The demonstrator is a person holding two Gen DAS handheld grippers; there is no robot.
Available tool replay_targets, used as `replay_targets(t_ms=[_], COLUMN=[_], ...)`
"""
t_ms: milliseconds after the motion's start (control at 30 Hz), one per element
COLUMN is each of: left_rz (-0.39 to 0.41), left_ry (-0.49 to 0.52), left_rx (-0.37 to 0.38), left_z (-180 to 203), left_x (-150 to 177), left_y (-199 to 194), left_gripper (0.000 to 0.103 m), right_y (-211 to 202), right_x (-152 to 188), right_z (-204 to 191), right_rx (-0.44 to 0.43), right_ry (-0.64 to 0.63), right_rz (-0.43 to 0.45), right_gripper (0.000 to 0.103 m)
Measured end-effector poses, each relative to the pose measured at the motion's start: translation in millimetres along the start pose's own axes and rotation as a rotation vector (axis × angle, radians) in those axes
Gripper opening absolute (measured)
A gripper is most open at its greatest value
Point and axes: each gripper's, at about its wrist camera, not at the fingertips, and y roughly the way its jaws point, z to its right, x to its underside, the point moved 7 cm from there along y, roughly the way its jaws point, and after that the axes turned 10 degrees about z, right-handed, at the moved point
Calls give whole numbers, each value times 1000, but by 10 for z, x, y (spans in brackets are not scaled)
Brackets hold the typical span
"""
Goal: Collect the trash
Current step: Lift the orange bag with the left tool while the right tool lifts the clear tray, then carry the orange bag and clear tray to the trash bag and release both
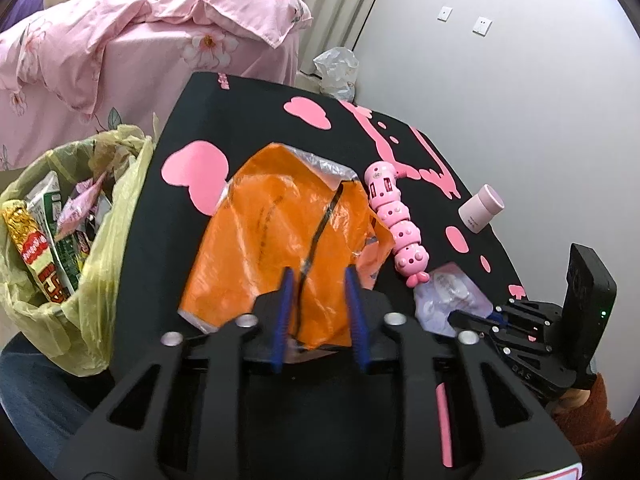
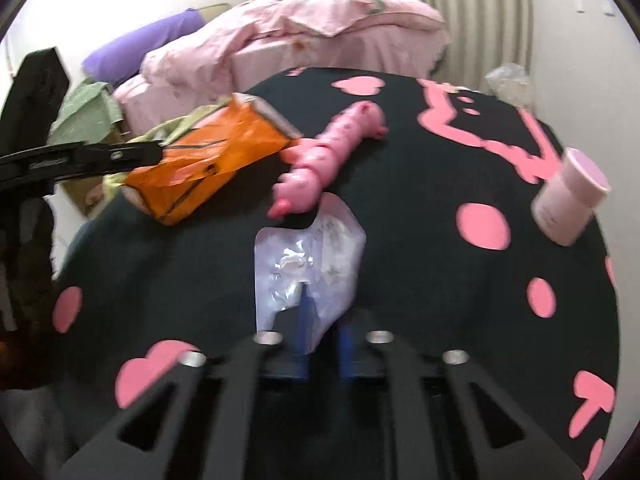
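Each black gripper point(image 1: 318, 276) has blue fingers, silver screws; fuzzy brown sleeve point(image 1: 588, 408).

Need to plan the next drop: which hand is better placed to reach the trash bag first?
Left, probably. Its tool grips the orange wrapper, and the yellow trash bag sits at that side. The right tool pinches the clear wrapper farther away.

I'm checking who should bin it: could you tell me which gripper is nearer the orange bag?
Left. The left gripper has its fingers over the orange bag; the right gripper is off to its right, on the clear wrapper.
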Motion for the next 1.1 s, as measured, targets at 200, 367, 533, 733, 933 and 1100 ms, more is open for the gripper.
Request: replay_targets(t_ms=[200, 367, 533, 733, 933, 1100], left_rz=[87, 75, -12, -55, 33, 151], left_ry=[-69, -103, 145, 166, 116, 72], left_rx=[9, 16, 14, -69, -59, -46], left_z=[-195, -386, 68, 31, -65, -236], left_x=[-183, -180, 74, 157, -43, -365], left_y=[-210, -197, 29, 233, -11, -446], left_gripper=[37, 61, 61, 33, 23, 23], right_y=[-187, -341, -381, -434, -463, -460], right_x=[-156, -281, -318, -344, -565, -888], right_z=[-101, 1, 122, 182, 151, -81], right_rx=[-18, -26, -14, 23, 4, -25], right_ry=[-44, 13, 59, 43, 30, -22], right_rz=[56, 111, 134, 146, 189, 228], right_gripper=[5, 5, 5, 5, 5, 5])
